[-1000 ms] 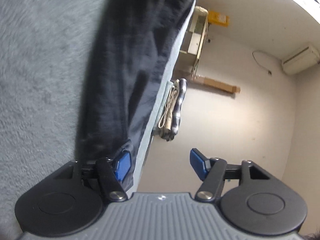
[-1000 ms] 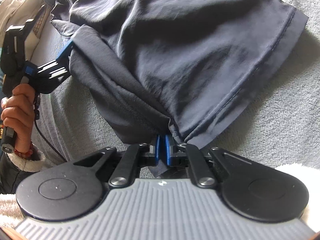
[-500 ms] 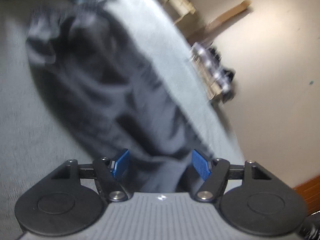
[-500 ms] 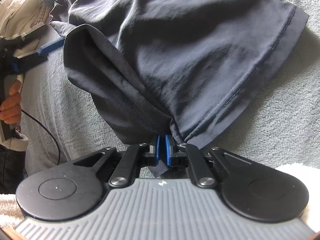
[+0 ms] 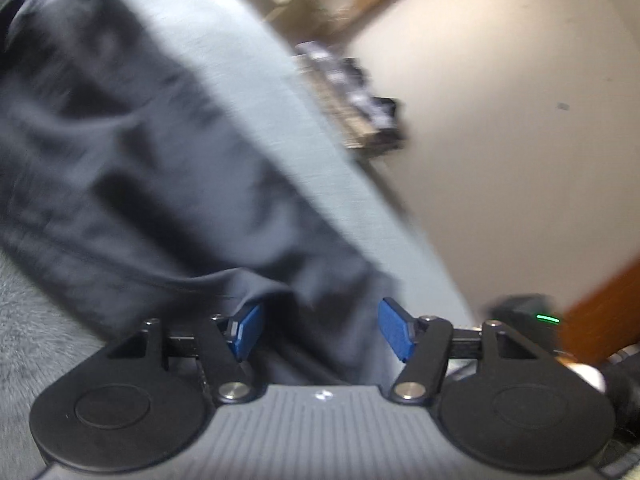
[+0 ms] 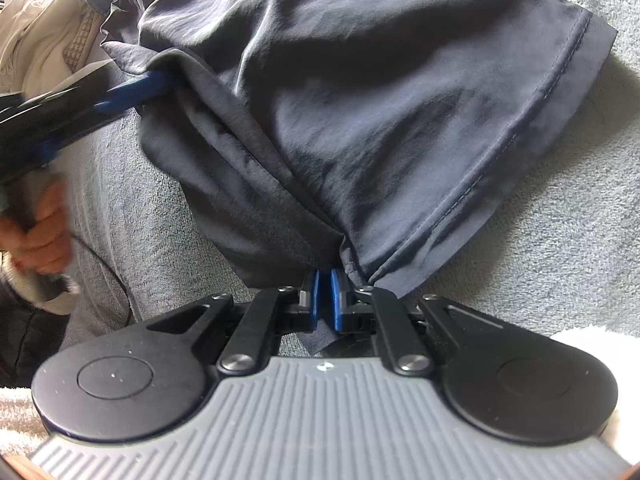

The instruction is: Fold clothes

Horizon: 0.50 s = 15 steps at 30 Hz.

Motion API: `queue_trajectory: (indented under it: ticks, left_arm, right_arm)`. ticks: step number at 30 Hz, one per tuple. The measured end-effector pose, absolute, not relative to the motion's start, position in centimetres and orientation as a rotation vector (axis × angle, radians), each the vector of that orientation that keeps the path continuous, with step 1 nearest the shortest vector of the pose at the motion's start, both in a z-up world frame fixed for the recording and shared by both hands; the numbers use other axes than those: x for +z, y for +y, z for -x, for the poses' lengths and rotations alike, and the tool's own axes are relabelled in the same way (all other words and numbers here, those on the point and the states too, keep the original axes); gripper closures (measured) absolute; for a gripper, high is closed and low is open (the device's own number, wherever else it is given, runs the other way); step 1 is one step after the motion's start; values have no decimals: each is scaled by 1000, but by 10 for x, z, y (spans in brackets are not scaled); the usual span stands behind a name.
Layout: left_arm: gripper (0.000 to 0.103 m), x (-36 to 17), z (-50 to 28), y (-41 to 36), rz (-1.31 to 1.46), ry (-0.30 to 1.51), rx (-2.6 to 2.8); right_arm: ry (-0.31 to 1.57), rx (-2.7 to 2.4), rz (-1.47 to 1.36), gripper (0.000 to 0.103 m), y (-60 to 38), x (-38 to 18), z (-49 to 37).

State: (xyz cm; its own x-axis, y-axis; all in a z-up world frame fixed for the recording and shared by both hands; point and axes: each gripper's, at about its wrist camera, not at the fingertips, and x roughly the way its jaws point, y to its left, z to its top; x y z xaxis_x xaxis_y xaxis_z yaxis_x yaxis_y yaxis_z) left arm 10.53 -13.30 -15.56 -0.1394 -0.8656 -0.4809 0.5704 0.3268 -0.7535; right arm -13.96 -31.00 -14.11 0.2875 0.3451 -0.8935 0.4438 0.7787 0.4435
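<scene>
- Pinching one corner of the dark garment (image 6: 360, 128) in my right gripper (image 6: 325, 304), blue pads pressed together low in the right wrist view.
- My left gripper (image 5: 322, 334) is closing, jaws apart, a fabric edge between them but not yet squeezed.
- I should seat that edge deep, then bite, keeping both corners level.
- The garment lies on a grey blanket (image 6: 560, 200); a pale wall (image 5: 500, 120) fills the right of the blurred left view.
</scene>
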Motion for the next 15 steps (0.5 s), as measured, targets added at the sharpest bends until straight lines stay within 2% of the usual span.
queue_trajectory:
  ticks: [1, 2, 3, 7, 11, 15]
  left_arm:
    - [51, -165, -112, -129, 407, 1187, -1267]
    - [66, -175, -119, -125, 480, 1221, -1252]
    - [71, -184, -126, -121, 553, 1255, -1235]
    - [65, -212, -144, -106, 827, 1356, -1221]
    - [50, -223, -146, -94, 1001, 1405, -1274]
    - [50, -212, -146, -92, 860, 1461, -1284]
  right_arm:
    - [1311, -74, -728, 99, -309, -141, 138]
    - [1310, -74, -728, 99, -308, -142, 137]
    - [1309, -74, -728, 99, -308, -142, 137]
    - [1309, -74, -733, 99, -310, -143, 137]
    - [1310, -74, -734, 99, -310, -143, 137]
    - [1310, -76, -737, 99, -311, -144, 137]
